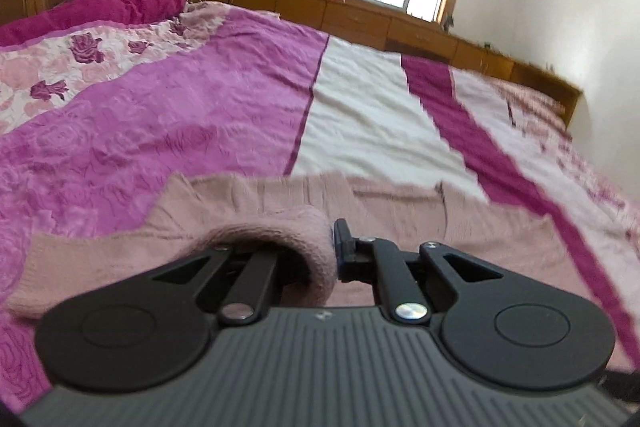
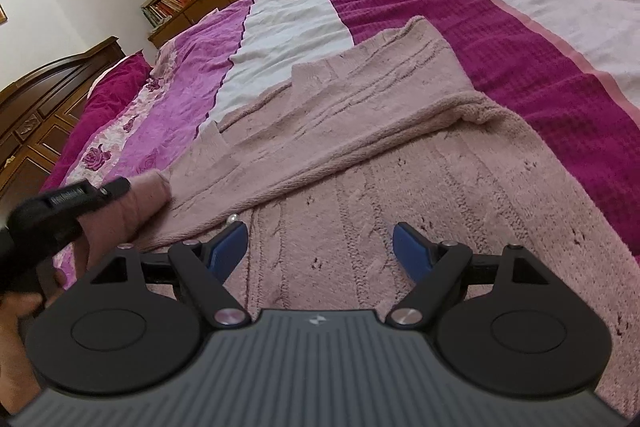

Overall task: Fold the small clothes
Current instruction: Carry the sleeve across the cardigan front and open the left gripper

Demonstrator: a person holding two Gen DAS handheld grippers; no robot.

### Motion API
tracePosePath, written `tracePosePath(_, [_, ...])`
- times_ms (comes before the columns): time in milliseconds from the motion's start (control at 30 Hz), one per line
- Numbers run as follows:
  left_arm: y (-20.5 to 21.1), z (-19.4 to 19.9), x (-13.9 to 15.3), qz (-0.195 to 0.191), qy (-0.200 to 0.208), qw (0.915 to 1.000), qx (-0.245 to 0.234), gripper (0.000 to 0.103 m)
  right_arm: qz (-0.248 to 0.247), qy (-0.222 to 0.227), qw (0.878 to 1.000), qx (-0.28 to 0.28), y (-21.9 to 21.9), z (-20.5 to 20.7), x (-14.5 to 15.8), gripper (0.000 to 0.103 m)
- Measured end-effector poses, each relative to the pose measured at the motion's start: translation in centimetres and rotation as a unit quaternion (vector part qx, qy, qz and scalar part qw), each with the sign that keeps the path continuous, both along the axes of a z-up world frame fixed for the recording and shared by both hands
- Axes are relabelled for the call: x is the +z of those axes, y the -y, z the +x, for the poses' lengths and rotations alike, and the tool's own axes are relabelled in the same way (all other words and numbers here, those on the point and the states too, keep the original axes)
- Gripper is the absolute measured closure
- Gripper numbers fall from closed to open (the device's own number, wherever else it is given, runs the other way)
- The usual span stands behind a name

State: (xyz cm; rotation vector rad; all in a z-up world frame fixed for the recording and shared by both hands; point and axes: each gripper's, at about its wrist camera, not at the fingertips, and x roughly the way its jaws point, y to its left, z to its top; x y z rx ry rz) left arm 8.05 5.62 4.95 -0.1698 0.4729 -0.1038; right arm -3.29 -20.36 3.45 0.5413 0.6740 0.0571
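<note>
Far left, left gripper [image 2: 120,193] clamped tight on a bunched edge of the pink sweater [image 2: 360,131], lifted for a fold; sweater spread across the bedspread [image 2: 520,39]; right gripper [image 2: 320,247] gaping wide, empty, hovering over the knit, ready to pin.

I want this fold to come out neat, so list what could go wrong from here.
1. The left hand-held gripper pinches only a small bunched fold of the pink knit sweater; the fluffy knit may slip out mid-fold.
2. The right hand-held gripper hangs open over the sweater, pinning nothing, so the whole garment could drag across the bedspread.
3. One side already lies folded over with a thick ridge; pulling may skew it.
</note>
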Motion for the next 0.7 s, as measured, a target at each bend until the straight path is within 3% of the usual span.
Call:
tracePosePath(100, [0.6, 0.0, -1.1, 0.011, -0.025, 0.9995, -0.013, 0.091, 0.0, 0.0, 1.0, 0.001, 0.0, 0.0, -0.1, 0.018])
tracePosePath(267, [1.2, -0.1, -2.2, 0.029, -0.056, 0.9978, -0.023, 0.043, 0.002, 0.0, 1.0, 0.002, 0.0, 0.1, -0.2, 0.018])
tracePosePath(567, [-0.1, -0.8, -1.8, 0.023, -0.116, 0.9922, -0.04, 0.041, 0.006, 0.002, 1.0, 0.007, -0.1, 0.2, 0.0, 0.018])
tracePosePath(700, [-1.7, -2.5, -1.0, 0.022, -0.123, 0.9916, -0.034, 0.041, 0.005, 0.007, 1.0, 0.023, -0.8, 0.8, 0.8, 0.018])
